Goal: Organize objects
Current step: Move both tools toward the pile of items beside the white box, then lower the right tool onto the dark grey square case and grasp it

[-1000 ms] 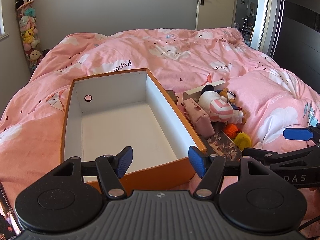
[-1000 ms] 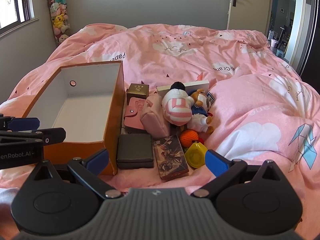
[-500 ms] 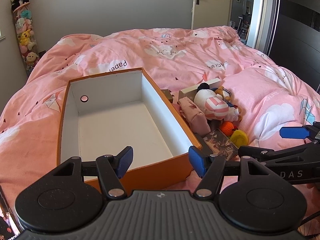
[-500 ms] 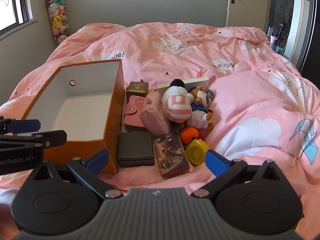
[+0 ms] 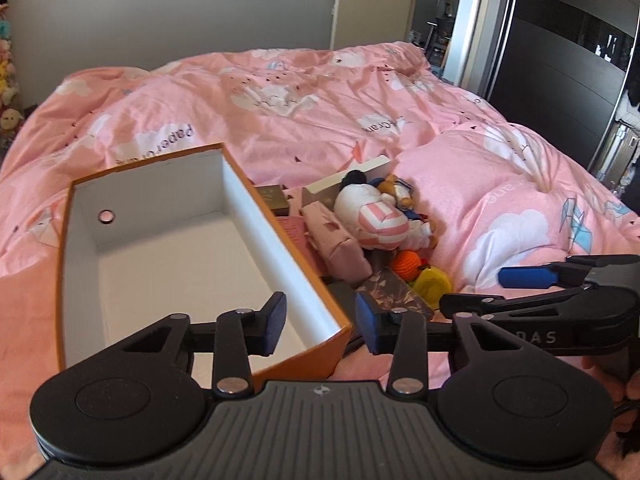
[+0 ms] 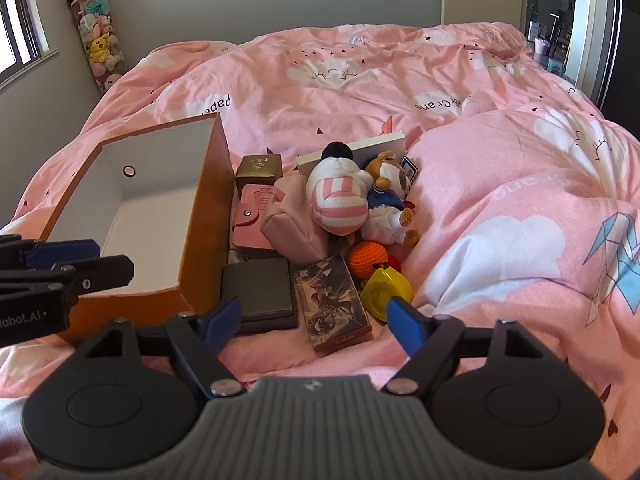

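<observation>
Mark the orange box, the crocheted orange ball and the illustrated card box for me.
orange box [image 6: 208,216], right wrist view, outer side wall.
crocheted orange ball [image 6: 368,258], right wrist view, middle of ball.
illustrated card box [image 6: 332,304], right wrist view, top face.

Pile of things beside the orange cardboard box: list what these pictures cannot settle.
- Print on the gold square box: right wrist view, too small to read.
- White flat box: both views, the striped plush doll covers its front.
- Dark grey flat case: left wrist view, mostly hidden behind the orange box wall.
</observation>
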A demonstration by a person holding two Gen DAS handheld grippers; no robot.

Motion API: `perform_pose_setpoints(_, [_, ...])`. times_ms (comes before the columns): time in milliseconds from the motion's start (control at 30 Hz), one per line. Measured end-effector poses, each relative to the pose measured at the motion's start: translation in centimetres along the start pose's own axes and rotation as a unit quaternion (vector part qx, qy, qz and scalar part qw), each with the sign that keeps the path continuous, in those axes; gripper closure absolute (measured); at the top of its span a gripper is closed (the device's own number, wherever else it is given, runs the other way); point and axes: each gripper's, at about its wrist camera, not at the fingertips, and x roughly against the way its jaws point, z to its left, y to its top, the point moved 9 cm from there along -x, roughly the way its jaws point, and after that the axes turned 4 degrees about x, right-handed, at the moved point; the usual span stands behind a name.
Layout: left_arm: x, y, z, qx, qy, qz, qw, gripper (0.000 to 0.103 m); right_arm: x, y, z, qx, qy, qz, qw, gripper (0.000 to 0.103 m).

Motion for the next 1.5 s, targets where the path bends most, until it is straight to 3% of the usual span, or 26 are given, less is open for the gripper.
perform_pose_setpoints(167, [-2.2, 1.2, -1.0, -0.005, -0.028, 0.028, 0.9992, 0.067, -1.8, 0.8, -0.6, -0.005, 0.019, 0.012, 1.000, 0.049])
perform_pose_setpoints(367, [-4.3, 0.8, -2.7, -0.052, -0.050, 0.068, 0.9951, 0.074, -5.6, 0.1, -0.7, -0.027, 0.071, 0.062, 0.995, 0.070])
perform_pose_setpoints(667, [-5.6, 0.7, -2.1, -0.053, -0.037, 0.087, 0.9941, 0.076, -11.5, -1.4, 1.0, -0.076, 0.150, 0.134, 0.977, 0.069])
perform_pose_setpoints(833, [-5.7, 1.2, -1.1, -0.040, -0.018, 0.079, 0.9959, 0.075, -14.1, -1.7, 1.2, -0.088, 0.151, 0.159, 0.972, 0.052])
perform_pose_setpoints(1100, [-6.4, 1.3, 0.4, -0.012, -0.004, 0.090, 0.9959, 0.074, -18.0, -2.8, 1.2, -0.183, 0.208, 0.203, 0.939, 0.028])
perform_pose_setpoints(1200, [-6.7, 1.2, 0.6, -0.005, -0.005, 0.094, 0.9955, 0.074, -18.8, -2.7, 1.8, -0.184, 0.225, 0.204, 0.935, 0.019])
perform_pose_setpoints(1333, [-6.7, 1.1, 0.5, -0.006, -0.006, 0.093, 0.9956, 0.074, -18.6, -2.3, 2.4, -0.169, 0.219, 0.186, 0.943, 0.021])
perform_pose_setpoints(1400, [-6.7, 1.1, 0.3, -0.006, -0.007, 0.092, 0.9957, 0.074, -18.0, -2.0, 1.9, -0.168, 0.203, 0.175, 0.949, 0.038])
perform_pose_setpoints(1500, [-6.6, 1.0, 0.0, -0.010, -0.010, 0.092, 0.9956, 0.073, -16.7, -1.6, 0.9, -0.183, 0.197, 0.162, 0.949, 0.055])
